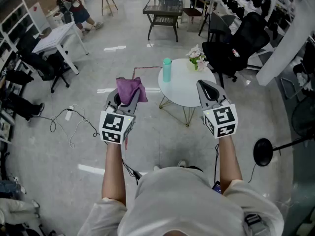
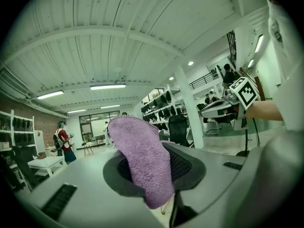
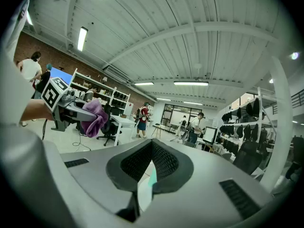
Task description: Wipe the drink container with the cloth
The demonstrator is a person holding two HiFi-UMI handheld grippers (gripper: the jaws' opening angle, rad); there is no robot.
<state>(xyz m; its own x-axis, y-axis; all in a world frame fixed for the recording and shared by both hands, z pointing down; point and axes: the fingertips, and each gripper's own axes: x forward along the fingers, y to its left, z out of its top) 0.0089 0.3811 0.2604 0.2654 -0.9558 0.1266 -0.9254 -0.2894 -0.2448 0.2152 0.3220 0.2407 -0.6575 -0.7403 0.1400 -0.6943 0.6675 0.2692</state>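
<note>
A teal drink container (image 1: 167, 69) stands upright near the left edge of a small round white table (image 1: 183, 88). My left gripper (image 1: 126, 99) is held in the air to the left of the table, shut on a purple cloth (image 1: 131, 88) that bunches above its jaws. In the left gripper view the cloth (image 2: 141, 158) fills the gap between the jaws. My right gripper (image 1: 203, 86) hovers over the table's right side, shut with nothing in it. Through its closed jaws (image 3: 151, 164) a teal sliver of the container (image 3: 151, 175) shows.
A small bunch of flowers (image 1: 197, 57) sits at the table's far edge. Black office chairs (image 1: 231, 48) stand behind it to the right. A white desk (image 1: 56, 36) is at the far left, cables (image 1: 74, 119) lie on the floor, and a black lamp base (image 1: 264, 152) is at the right.
</note>
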